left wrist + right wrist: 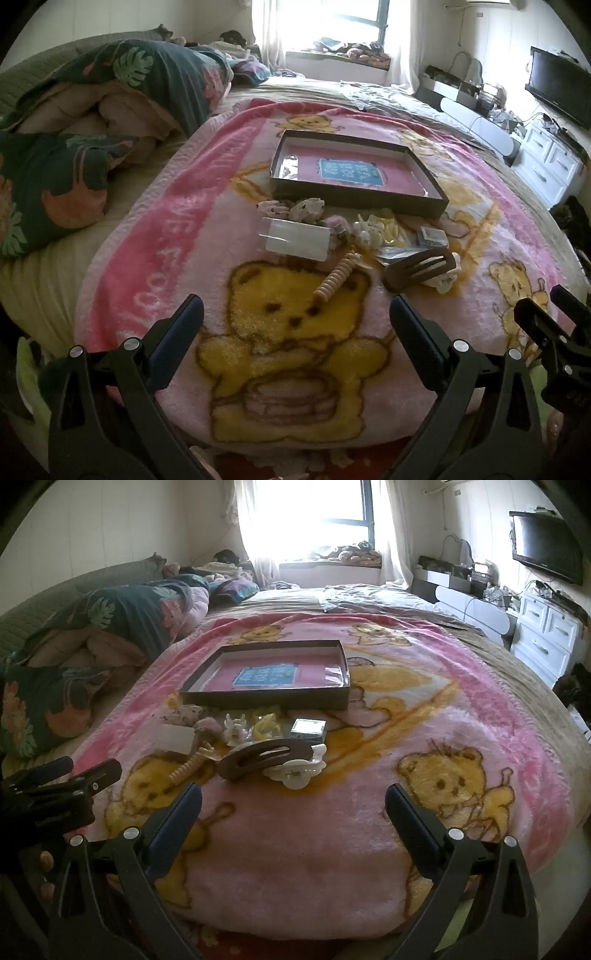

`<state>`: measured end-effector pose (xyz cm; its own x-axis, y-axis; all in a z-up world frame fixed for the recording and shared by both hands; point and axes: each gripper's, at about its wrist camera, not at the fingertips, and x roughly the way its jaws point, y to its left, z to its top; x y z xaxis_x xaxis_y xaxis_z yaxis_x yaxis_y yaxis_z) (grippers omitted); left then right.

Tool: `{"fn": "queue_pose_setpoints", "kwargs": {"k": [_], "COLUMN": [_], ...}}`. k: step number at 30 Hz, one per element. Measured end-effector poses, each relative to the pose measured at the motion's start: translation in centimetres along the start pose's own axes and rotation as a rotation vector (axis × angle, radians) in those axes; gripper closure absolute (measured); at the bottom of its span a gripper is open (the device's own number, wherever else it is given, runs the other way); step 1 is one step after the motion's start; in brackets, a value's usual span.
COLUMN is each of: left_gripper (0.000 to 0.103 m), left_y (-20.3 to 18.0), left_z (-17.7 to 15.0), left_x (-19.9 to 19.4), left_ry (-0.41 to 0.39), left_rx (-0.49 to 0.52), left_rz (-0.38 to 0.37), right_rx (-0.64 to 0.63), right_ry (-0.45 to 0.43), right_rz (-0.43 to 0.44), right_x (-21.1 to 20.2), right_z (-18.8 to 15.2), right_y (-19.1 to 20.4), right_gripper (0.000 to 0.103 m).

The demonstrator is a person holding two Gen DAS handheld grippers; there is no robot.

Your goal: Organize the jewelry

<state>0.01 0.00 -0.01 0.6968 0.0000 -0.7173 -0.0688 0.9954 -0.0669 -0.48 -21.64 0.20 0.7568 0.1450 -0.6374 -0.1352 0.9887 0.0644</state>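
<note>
Both tools are hovering low over the near edge of a pink bear blanket (155, 236) spread on a bed (369, 594). Left tool (296, 314) is standing with its jaws wide apart, nothing between them, pointing down at a yellow bear print (291, 332). Right tool (293, 801) is likewise gaping wide and empty above bare pink pile; each tool is showing at the edge of the other's view.

Just beyond the fingertips the jewelry and hair pieces are lying in a loose cluster on the blanket. Nearest is a beige spiral hair tie (334, 277), and to its right a brown hair clip (264, 762) is resting partly over a white claw clip (295, 771). Behind them are sitting a frosted white case (295, 238), a small white claw clip (236, 729), some yellow pieces (266, 725), a small square box (308, 729) and pale floral pieces (291, 208), all close together, several touching.

Farther on, just beside the cluster, a shallow dark tray (266, 701) is lying open with a pink card bearing a blue label inside.

A rumpled leaf-print quilt (74, 147) is piled at the left. Beyond the bed a bright window (310, 509) is glaring, and a white dresser (546, 635) is standing under a wall TV (546, 546) at the right.
</note>
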Motion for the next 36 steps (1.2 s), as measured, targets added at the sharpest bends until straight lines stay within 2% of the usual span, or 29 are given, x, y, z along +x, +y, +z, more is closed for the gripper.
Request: {"fn": "queue_pose_setpoints", "kwargs": {"k": [36], "left_gripper": [0.009], "left_y": [0.03], "left_z": [-0.02], "left_x": [-0.02], "left_ry": [0.0], "left_rx": [0.003], "left_rz": [0.001], "right_rx": [0.005], "right_ry": [-0.002], "right_rz": [0.009], "right_x": [-0.31], "right_z": [0.09], "right_y": [0.29], "right_gripper": [0.004]}}
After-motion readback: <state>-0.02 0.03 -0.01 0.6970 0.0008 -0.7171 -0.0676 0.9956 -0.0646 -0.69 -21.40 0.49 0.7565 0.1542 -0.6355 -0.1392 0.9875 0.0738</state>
